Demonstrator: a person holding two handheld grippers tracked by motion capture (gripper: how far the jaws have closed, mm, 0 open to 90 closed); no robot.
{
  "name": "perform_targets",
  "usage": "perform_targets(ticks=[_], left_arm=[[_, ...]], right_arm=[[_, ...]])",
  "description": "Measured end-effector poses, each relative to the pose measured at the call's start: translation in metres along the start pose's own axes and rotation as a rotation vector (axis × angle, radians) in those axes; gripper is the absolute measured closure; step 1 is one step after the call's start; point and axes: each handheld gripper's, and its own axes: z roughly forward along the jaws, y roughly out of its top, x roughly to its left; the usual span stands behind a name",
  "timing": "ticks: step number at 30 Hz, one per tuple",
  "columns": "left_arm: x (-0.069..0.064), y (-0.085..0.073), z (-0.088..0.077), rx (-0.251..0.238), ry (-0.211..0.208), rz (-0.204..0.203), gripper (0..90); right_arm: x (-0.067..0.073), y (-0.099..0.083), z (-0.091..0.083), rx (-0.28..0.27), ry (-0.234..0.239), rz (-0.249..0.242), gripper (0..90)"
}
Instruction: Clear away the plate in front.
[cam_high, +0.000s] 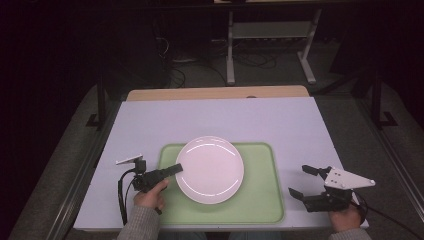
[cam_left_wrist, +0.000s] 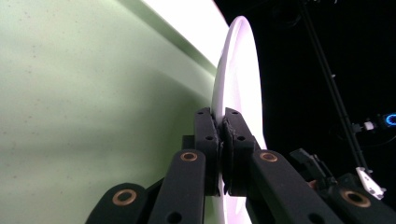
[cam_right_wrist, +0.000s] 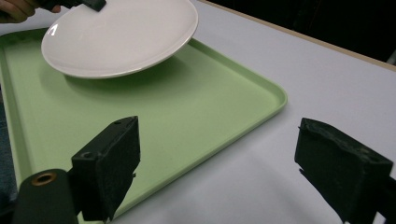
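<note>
Left hand-held gripper (cam_high: 177, 168) clamping white plate (cam_high: 210, 170), above green tray (cam_high: 260, 200)

**White on Green, with Black at Either Side**

The plate (cam_high: 210, 170) was plain glossy white, without pattern, faintly pink under the light; the tray (cam_high: 260, 200) beneath it was a pale, flat green, finely speckled in the left gripper view; the table (cam_high: 220, 120) was white with a tan wooden strip (cam_high: 215, 93) along its far edge; the left gripper (cam_high: 176, 169) was black, with brass-coloured rivets; the right gripper (cam_high: 300, 181) was black under a grey plate; the sleeves (cam_high: 139, 225) were grey; the background was dark.
</note>
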Motion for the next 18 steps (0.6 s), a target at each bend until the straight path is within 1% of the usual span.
perform_targets(ticks=[3,9,10,12,13,14,18], left_arm=[[0.0005,-0.001,0.0007,0.01,0.012,0.006,86.2],[0.0007,-0.0021,0.0021,0.016,0.028,0.01,86.2],[0.0012,-0.0024,0.0024,0.016,0.033,0.011,86.2],[0.0016,-0.0027,0.0028,0.025,0.054,0.028,86.3],[0.0023,-0.0029,0.0031,0.027,0.063,0.025,86.2],[0.0037,-0.0031,0.0031,0.025,0.056,0.017,86.3],[0.0056,-0.0035,0.0031,0.028,0.066,0.019,86.6]], right_arm=[[0.0,0.0,0.0,-0.001,0.0,0.0,13.4],[0.0002,0.0001,-0.0001,0.0,0.001,0.0,13.4],[0.0003,0.0001,-0.0001,-0.001,0.001,-0.001,13.4],[0.0003,0.0002,-0.0002,-0.001,0.001,0.0,13.4],[0.0003,0.0002,-0.0002,-0.001,0.001,-0.001,13.4],[0.0003,0.0002,-0.0002,-0.001,0.001,0.0,13.4],[0.0004,0.0002,-0.0001,-0.001,0.002,-0.001,13.4]])
